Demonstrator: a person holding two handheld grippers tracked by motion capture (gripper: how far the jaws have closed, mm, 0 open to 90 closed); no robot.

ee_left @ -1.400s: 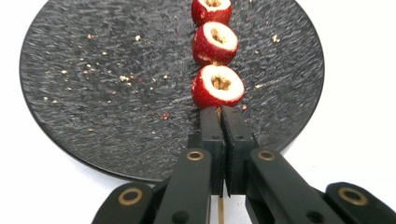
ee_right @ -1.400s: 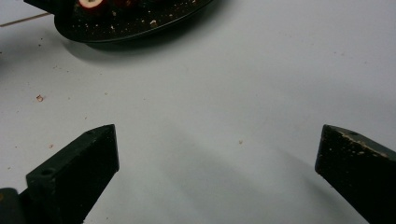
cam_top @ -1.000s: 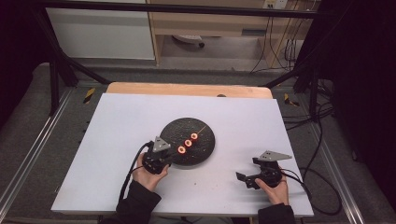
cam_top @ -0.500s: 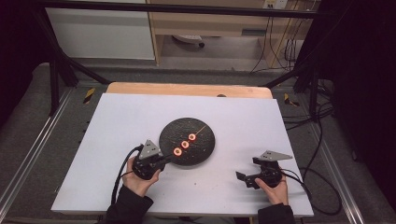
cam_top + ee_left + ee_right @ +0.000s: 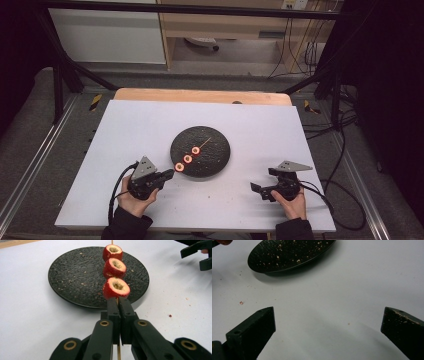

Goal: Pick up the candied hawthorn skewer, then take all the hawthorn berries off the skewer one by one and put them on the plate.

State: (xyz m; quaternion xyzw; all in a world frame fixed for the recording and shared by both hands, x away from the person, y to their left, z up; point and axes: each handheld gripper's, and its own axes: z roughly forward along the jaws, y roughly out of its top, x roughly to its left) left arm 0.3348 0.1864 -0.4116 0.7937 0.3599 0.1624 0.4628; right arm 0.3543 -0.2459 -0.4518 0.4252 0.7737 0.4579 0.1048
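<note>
A black round plate (image 5: 212,160) lies mid-table. Over it runs a thin wooden skewer (image 5: 204,142) with three red hollowed fruit pieces (image 5: 187,159) threaded on it. My left gripper (image 5: 169,173) is shut on the skewer's near end at the plate's left front edge. In the left gripper view the jaws clamp the stick just below the nearest fruit piece (image 5: 115,288), with the plate (image 5: 75,275) behind. My right gripper (image 5: 257,188) rests open on the table at the front right, apart from the plate (image 5: 287,255), nothing between its jaws.
The white table top (image 5: 130,130) carries small crumbs near the plate. A wooden strip (image 5: 200,95) runs along its far edge. Black frame bars and cables stand around the table, and a cable trails from each gripper.
My left gripper has pulled back toward the front left with the skewer, so the fruit pieces have slid toward the plate's left edge. The right gripper has not moved.
</note>
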